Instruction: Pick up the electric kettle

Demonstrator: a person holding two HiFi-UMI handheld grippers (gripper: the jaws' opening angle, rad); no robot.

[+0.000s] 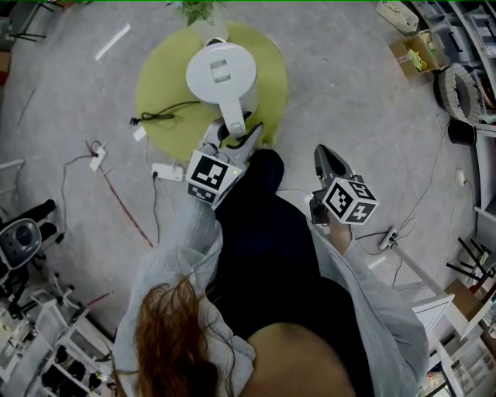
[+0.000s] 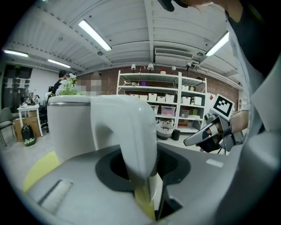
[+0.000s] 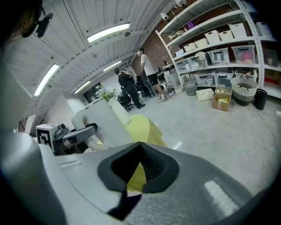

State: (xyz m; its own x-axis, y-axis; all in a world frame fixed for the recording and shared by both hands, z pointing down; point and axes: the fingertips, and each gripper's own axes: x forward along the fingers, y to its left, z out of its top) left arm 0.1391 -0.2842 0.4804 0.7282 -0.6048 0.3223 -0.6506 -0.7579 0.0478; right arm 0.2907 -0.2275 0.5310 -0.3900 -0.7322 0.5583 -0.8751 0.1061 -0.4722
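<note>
1. We are taking the kettle (image 1: 221, 74) by its handle (image 1: 235, 118). The left gripper (image 1: 232, 138) is clamping the handle between its jaws, while the kettle is sitting near the middle of a round yellow table (image 1: 155, 101).
2. The right gripper (image 1: 324, 155) is hanging empty with its jaws together, off to the side and well apart from the kettle.
3. We are judging the kettle to be a stiff, smooth plastic shell that is likely slippery. Its weight is depending on water we cannot see.
4. The handle is looking like the only sound hold. With the body hanging out ahead of the jaws, we are expecting it to want to tip forward, so a firm, level grip is called for.
5. A plant (image 1: 194, 9) is standing just behind the kettle at the far rim.
6. A black cord (image 1: 167, 112) is lying across the table to the kettle's left; we cannot tell whether it is joined to the kettle.
7. The open room is lying straight up and back toward us.
</note>
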